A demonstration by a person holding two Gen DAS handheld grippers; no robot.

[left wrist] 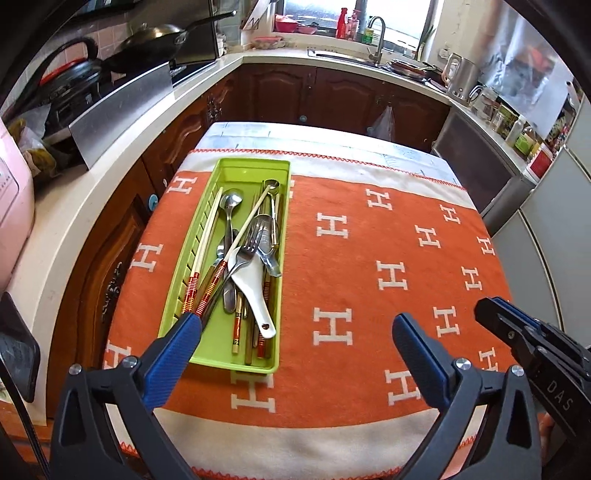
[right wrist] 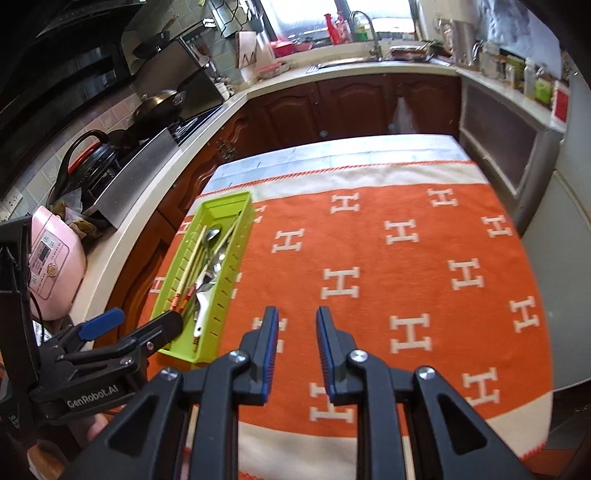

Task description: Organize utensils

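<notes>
My left gripper (left wrist: pixel 295 332) is spread wide over the cloth (left wrist: pixel 369 258), empty; my right gripper (right wrist: pixel 296 328) sits narrowed, seemingly pinching nothing; utensils piled in the green tray (left wrist: pixel 255 166).

You are looking over an orange blanket (left wrist: pixel 369 258) patterned with white H letters, covering the surface and lying flat under everything. Beyond it, dark wooden cabinets (left wrist: pixel 332 96) are running along a pale counter (left wrist: pixel 122 155). A black wok (left wrist: pixel 155 40) is sitting on the stove at the left, and a pink appliance (right wrist: pixel 55 258) is standing near the counter's edge. A faucet (left wrist: pixel 376 37) is rising over the sink by the window, with red bottles (left wrist: pixel 345 22) standing beside it. Jars (left wrist: pixel 517 125) are lining the right-hand counter, near a metal kettle (left wrist: pixel 461 74).
</notes>
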